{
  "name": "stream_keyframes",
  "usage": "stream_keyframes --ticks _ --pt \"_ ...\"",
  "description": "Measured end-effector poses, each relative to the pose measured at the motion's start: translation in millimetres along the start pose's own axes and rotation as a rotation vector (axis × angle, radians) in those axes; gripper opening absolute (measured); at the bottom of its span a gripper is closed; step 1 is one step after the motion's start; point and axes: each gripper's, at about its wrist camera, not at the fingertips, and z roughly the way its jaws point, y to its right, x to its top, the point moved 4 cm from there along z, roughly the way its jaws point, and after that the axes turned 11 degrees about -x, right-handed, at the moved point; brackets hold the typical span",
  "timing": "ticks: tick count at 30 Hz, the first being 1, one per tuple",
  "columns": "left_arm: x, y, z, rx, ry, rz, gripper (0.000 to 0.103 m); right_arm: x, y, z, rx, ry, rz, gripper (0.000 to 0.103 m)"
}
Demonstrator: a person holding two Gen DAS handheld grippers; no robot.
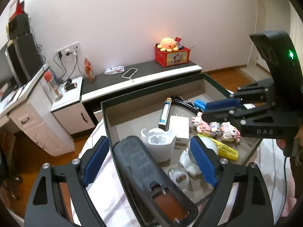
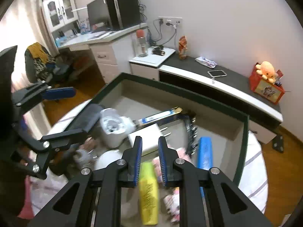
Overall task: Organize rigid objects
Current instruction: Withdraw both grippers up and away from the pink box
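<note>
A shallow box with dark green rim (image 1: 151,91) (image 2: 181,89) holds several small objects. A black remote (image 1: 147,174) lies across the box's near wall, between the wide-open fingers of my left gripper (image 1: 149,160), untouched by the pads; it also shows in the right wrist view (image 2: 87,117). My right gripper (image 2: 149,162) (image 1: 214,109) hovers over the box with jaws narrowly apart and empty, above a yellow tube (image 2: 148,189) (image 1: 226,148) and pink block figures (image 1: 217,127).
The box also holds a white cup-shaped holder (image 1: 158,143), a white charger (image 1: 180,125), a long slim box (image 1: 164,113), a blue case (image 2: 204,151) and a black band (image 2: 191,130). A dark bench (image 1: 144,70) with phone and red crate runs behind.
</note>
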Motion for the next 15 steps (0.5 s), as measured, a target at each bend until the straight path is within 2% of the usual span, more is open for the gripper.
stream_keyframes --ticks 5,6,8,13,15 --pt "-17.8 2.6 -20.2 0.026 0.02 -0.022 0.093 -14.0 -8.9 -12.0 0.022 0.019 0.031 0.021" --pt "-21.7 3.7 -25.9 0.025 0.03 -0.024 0.094 -15.9 -10.5 -14.7 0.023 0.029 0.034 0.024" --pt "-28.6 2.8 -37.5 0.037 0.051 -0.039 0.095 -21.4 -20.1 -24.6 0.041 0.05 0.03 0.046" --pt "-49.2 -5.2 -63.1 0.108 0.082 -0.099 0.096 -27.2 -61.1 -37.0 0.152 0.081 0.009 0.047" --pt "-58.2 -4.8 -69.8 0.111 0.091 -0.112 0.097 -26.1 -76.7 -34.4 0.163 0.08 -0.001 0.047"
